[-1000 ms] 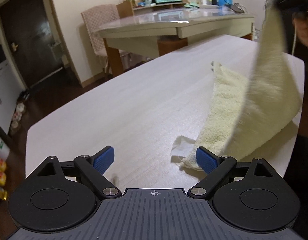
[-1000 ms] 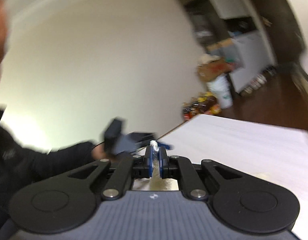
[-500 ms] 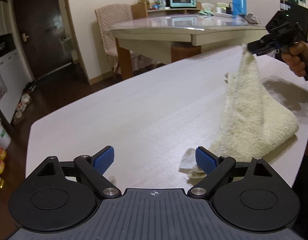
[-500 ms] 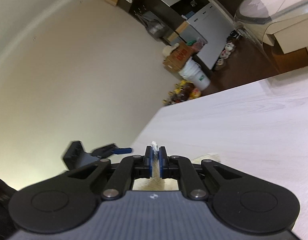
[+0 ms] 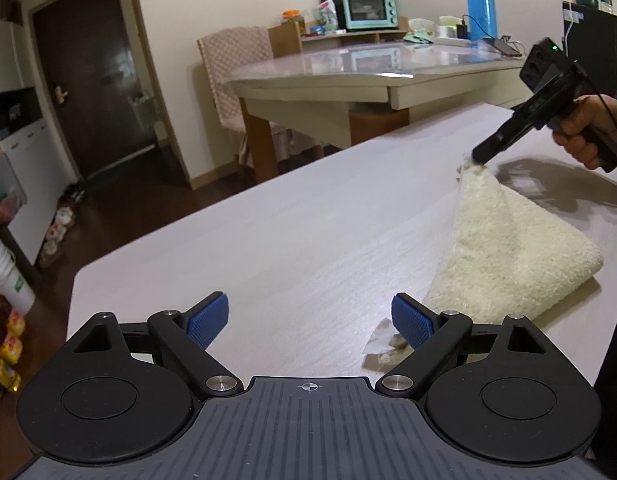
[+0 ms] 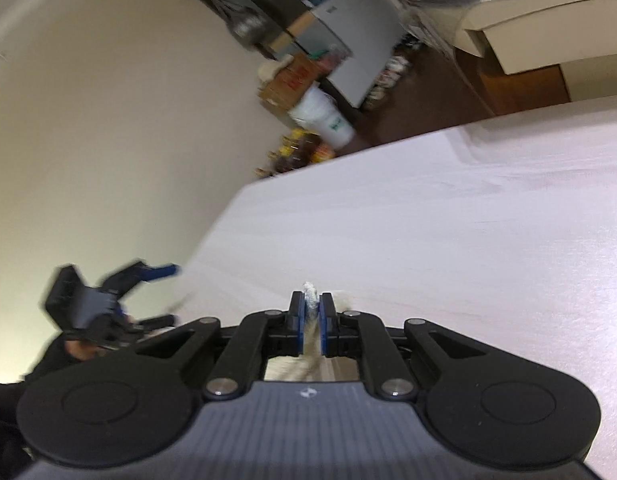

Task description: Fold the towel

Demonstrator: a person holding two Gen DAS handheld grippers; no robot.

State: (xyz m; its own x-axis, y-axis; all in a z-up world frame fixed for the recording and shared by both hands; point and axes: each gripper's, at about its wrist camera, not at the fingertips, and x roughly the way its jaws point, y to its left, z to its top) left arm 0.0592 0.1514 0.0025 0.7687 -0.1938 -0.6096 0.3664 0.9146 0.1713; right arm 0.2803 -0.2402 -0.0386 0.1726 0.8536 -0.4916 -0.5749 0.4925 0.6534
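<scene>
A cream towel (image 5: pixel 508 252) lies folded over itself at the right side of the white table (image 5: pixel 288 232). Its far corner is pinched by my right gripper (image 5: pixel 478 158), which a hand holds low above the table. In the right wrist view that gripper (image 6: pixel 311 312) is shut on the towel (image 6: pixel 310 294), with a tuft of cloth sticking out between the blue pads. My left gripper (image 5: pixel 310 318) stands open near the table's front edge, nothing between its fingers. Its right finger (image 5: pixel 412 320) is beside the towel's near corner and white label (image 5: pixel 382 344).
A second table (image 5: pixel 368 76) with a glass top stands behind, carrying a teal oven (image 5: pixel 362 8) and a blue flask (image 5: pixel 480 6). A chair (image 5: pixel 236 72) with a checked cover is at its left. White bucket (image 5: pixel 4 276) and packets sit on the floor left.
The right gripper has brought the towel corner down from high above to just over the far part of the towel, laying it over itself. The left gripper has stayed open and almost still.
</scene>
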